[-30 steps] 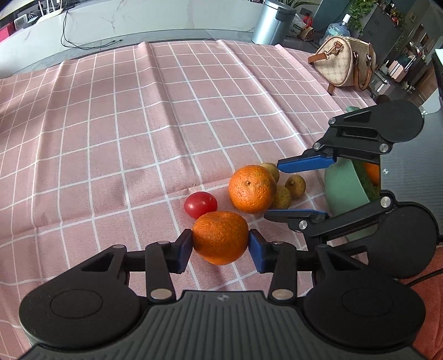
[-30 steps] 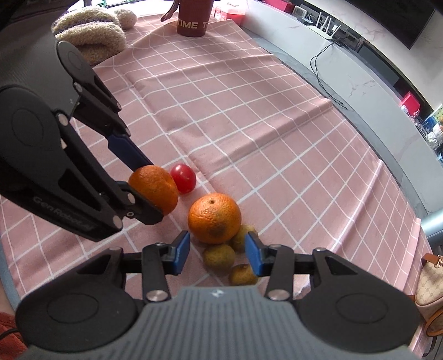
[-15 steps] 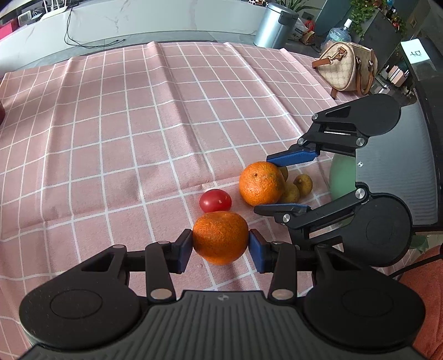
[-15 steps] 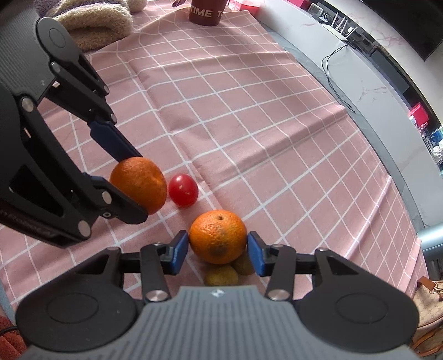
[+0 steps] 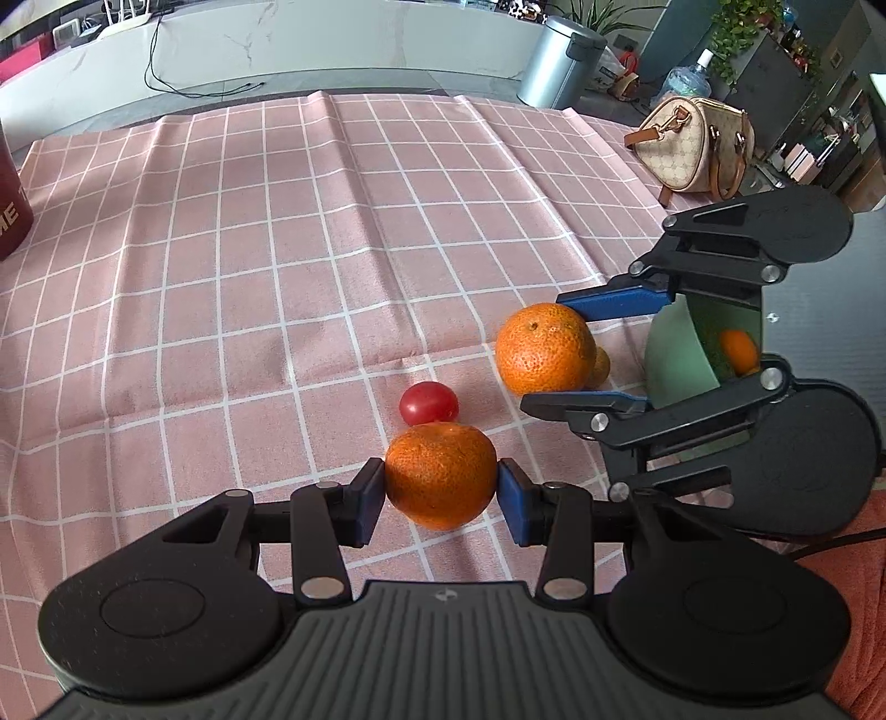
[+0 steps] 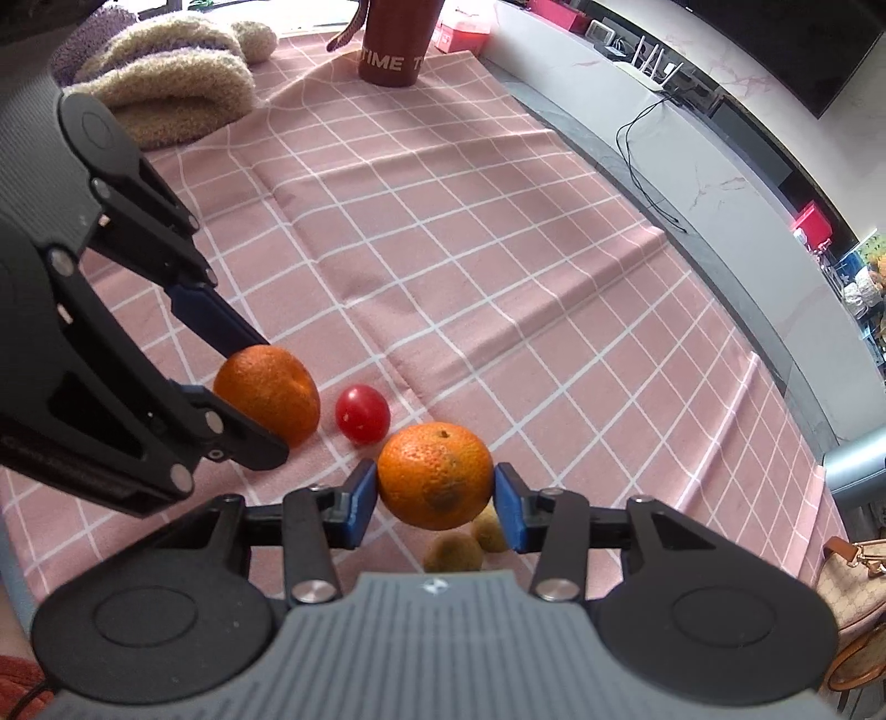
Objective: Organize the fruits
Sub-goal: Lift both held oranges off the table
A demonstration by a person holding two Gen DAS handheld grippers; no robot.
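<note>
Backdrop: pink checked tablecloth [image 5: 277,249] over a table, pale counter with cables behind it, handbag [image 5: 695,144] off past the right corner.
Just changed: right gripper [image 6: 436,495] was only straddling the right orange [image 6: 434,473] a second ago, with gaps on both sides. Now clamped on it and lifted clear of the cloth.
Right gripper now: about a third open, jaws closing a hair tighter, both blue pads pressed on the orange's sides.
Uncovered: small brown fruits [image 6: 454,551] showing under the raised orange, left behind on the cloth.
Left gripper [image 5: 441,487]: no real change, same partway width, pads squeezing the left orange [image 5: 440,473], held just in front of the cherry tomato [image 5: 429,402].
Meaning for the task: looks like both oranges are picked and ready to go. Green bowl [image 5: 678,354] behind the right gripper already has one orange fruit in it, so probably the drop spot. Tomato and brown fruits not yet sorted.
Tight spots: bowl sits right by the near-right table edge, mostly hidden by the right gripper's frame. The two grippers are close together, so worth going one at a time.
Open room: loads of bare cloth to the far side and left. Red cup [image 6: 396,44] and woolly bundle [image 6: 166,94] well away at the far corner.
</note>
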